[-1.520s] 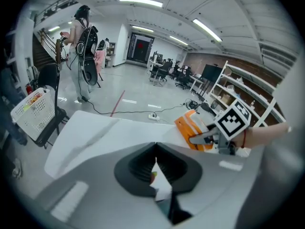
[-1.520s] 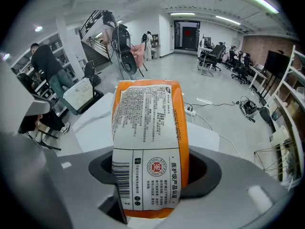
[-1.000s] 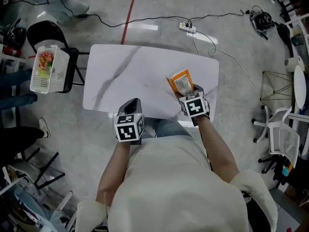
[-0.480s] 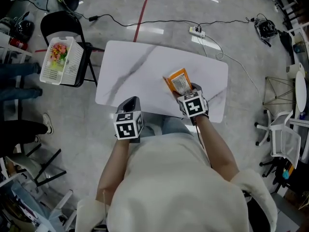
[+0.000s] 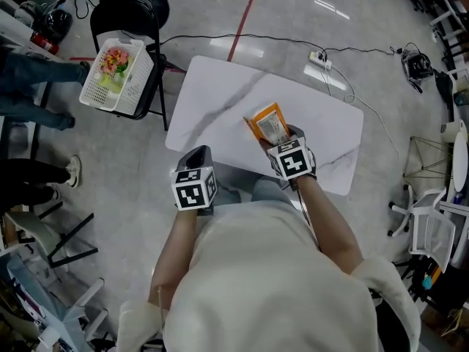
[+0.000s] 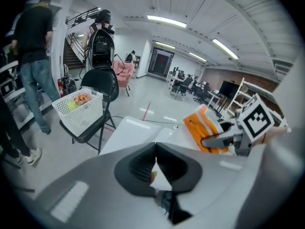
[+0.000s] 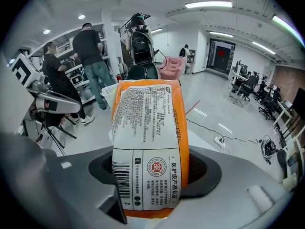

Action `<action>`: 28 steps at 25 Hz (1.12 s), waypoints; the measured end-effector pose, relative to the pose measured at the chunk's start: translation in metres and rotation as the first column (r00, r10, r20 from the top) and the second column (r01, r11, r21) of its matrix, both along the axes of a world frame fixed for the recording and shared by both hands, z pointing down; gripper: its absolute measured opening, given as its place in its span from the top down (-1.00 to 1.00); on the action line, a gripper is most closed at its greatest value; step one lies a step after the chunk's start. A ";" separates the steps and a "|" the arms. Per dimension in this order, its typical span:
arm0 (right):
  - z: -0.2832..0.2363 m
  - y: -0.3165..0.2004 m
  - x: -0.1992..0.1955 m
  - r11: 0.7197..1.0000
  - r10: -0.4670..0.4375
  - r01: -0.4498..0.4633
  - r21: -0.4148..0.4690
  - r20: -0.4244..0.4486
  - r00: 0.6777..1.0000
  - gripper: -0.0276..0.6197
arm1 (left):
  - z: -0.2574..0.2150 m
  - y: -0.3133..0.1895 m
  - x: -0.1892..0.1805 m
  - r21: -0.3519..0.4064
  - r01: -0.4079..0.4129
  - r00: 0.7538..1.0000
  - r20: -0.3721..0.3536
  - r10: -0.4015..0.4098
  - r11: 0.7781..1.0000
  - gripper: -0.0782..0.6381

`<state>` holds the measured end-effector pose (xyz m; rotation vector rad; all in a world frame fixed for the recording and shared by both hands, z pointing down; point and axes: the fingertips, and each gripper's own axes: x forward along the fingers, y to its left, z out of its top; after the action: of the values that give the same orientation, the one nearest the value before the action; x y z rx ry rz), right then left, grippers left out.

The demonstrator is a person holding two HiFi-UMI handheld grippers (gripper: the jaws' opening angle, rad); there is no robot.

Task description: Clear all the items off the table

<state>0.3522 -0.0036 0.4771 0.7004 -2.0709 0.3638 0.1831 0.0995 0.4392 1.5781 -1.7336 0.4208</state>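
My right gripper (image 5: 284, 144) is clamped on the orange packet (image 7: 148, 142), the one item of the job that I can find. The jaws take it across its lower end, just above the bottom seam, and the rest of it stands up out of them, with the white printed label facing my camera. Seen from the head view it sits over the near part of the desk (image 5: 220, 108), and from the left gripper view it looks lifted clear of the top, though I cannot be sure of that. My left gripper (image 6: 156, 149) is clenched with nothing in it, held at the desk's near edge, well apart from the packet.

I judge the packet light and soft: a sealed film bag, puffed with air, with loose contents that may be brittle. The film looks glossy and could slide between the pads. A grip low on the body, as now, lets the top flop and sway. Taking it nearer the middle, across the width, would carry it steadier, and only gently, since a hard squeeze could crush what is inside or burst a seam.

The rest of the desk looks bare. A white basket (image 5: 139, 86) already holding colourful things sits on a black chair (image 5: 139, 13) beyond the desk's far left corner, and I take that as the likely place for the packet.
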 end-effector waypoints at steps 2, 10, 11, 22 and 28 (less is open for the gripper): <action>-0.001 0.007 -0.021 1.000 -0.021 0.021 0.001 0.004 1.000 -0.11 | 0.001 0.008 -0.017 0.000 0.017 1.000 0.000 -0.017 1.000 0.76; -0.006 0.036 -0.098 0.994 -0.111 0.111 0.007 0.021 0.994 -0.11 | 0.002 0.042 -0.079 0.006 0.086 0.996 -0.001 -0.086 0.996 0.76; -0.007 0.039 -0.107 0.992 -0.122 0.122 0.009 0.024 0.992 -0.11 | 0.002 0.047 -0.087 0.008 0.096 0.995 -0.001 -0.096 0.995 0.76; -0.009 0.084 -0.196 0.968 -0.252 0.252 0.007 0.033 0.967 -0.11 | 0.009 0.103 -0.153 -0.004 0.196 0.981 -0.005 -0.196 0.981 0.76; -0.011 0.098 -0.230 0.946 -0.324 0.324 0.001 0.034 0.945 -0.11 | 0.009 0.122 -0.177 -0.004 0.258 0.966 -0.004 -0.258 0.966 0.76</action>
<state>0.1218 0.0949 0.4660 0.3409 -2.1704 0.1935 0.0060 0.2217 0.4479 1.3251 -1.9022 0.2902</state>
